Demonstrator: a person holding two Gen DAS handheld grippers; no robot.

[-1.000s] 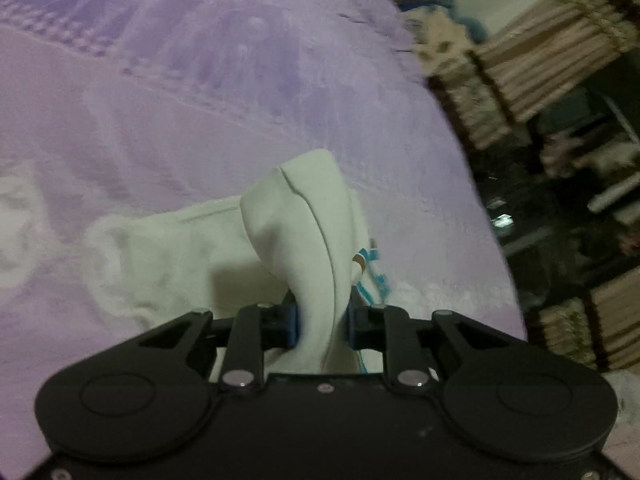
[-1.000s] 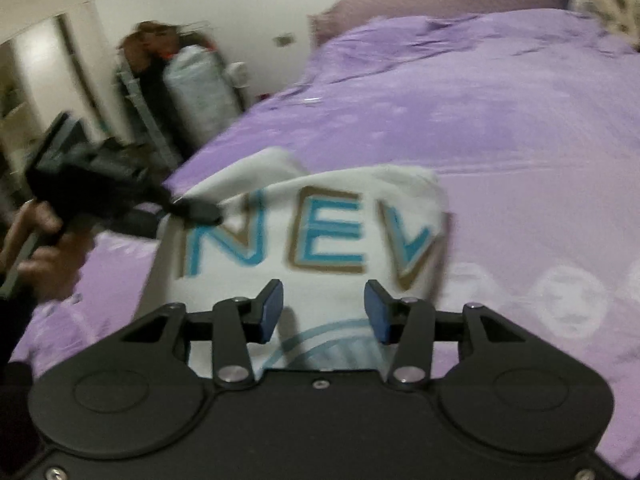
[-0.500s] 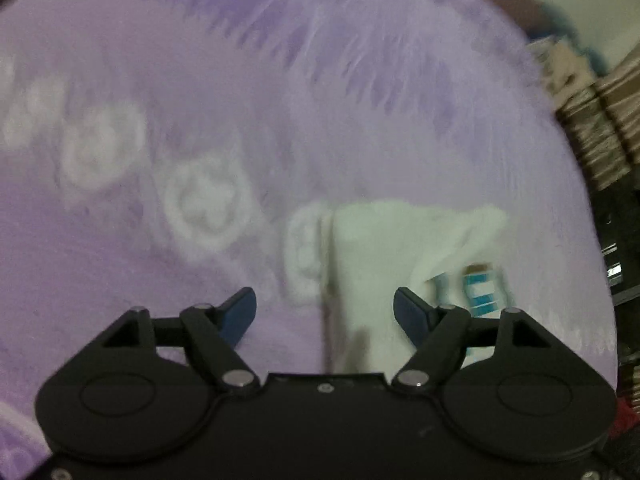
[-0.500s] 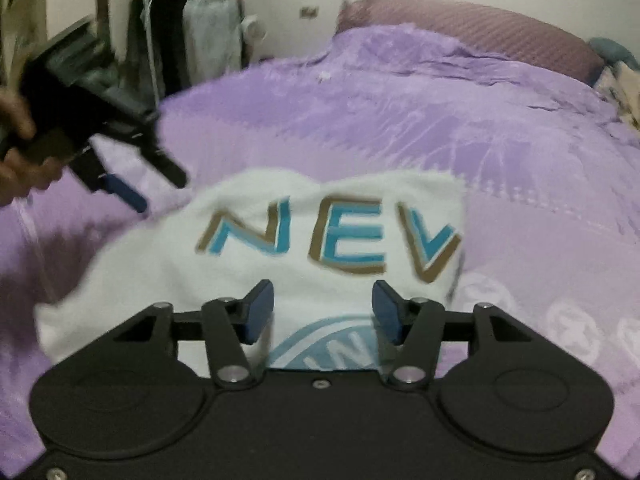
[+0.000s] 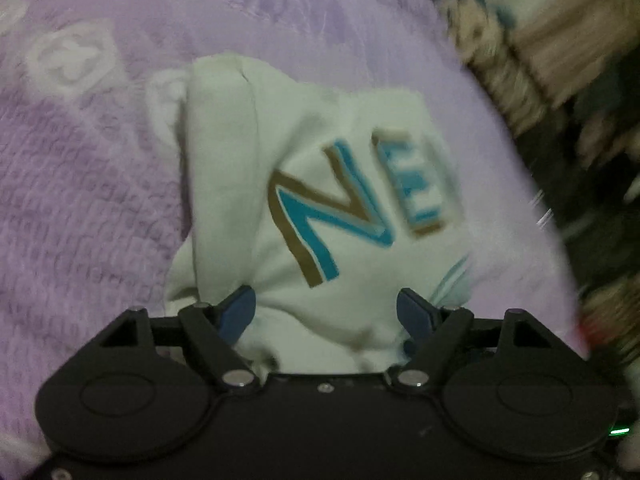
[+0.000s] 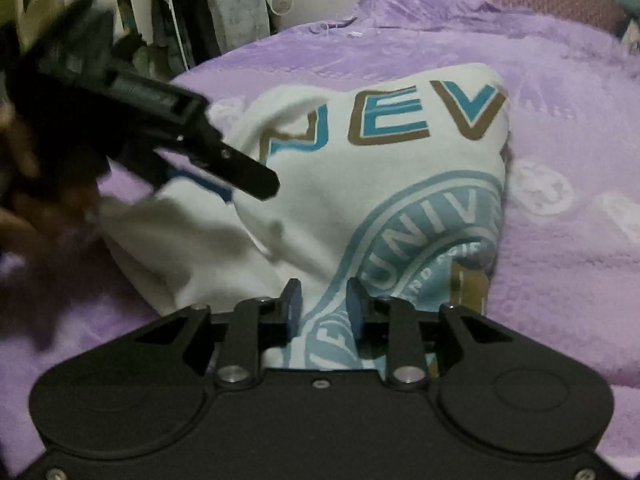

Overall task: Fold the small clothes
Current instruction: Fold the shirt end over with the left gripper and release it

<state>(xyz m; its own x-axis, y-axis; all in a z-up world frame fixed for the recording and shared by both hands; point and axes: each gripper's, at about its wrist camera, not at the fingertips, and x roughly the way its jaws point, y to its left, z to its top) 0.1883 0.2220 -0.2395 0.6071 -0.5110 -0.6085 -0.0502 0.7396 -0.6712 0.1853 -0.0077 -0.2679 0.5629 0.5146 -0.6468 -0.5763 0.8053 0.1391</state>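
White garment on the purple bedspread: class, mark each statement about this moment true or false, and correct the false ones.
1. The white garment lies on a purple bedspread. True.
2. The left gripper is clamped shut on the cloth. False: its fingers are spread wide, with cloth between them.
3. The garment's lettering is red. False: it is teal with brown outlines.
4. The right gripper has its fingers close together over the printed round emblem. True.
5. The garment hangs on a hanger. False: it rests on the bed.

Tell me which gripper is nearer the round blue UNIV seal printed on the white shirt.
Right. The right gripper sits over the seal on the white shirt; the left gripper is over the shirt's plain side by the N.
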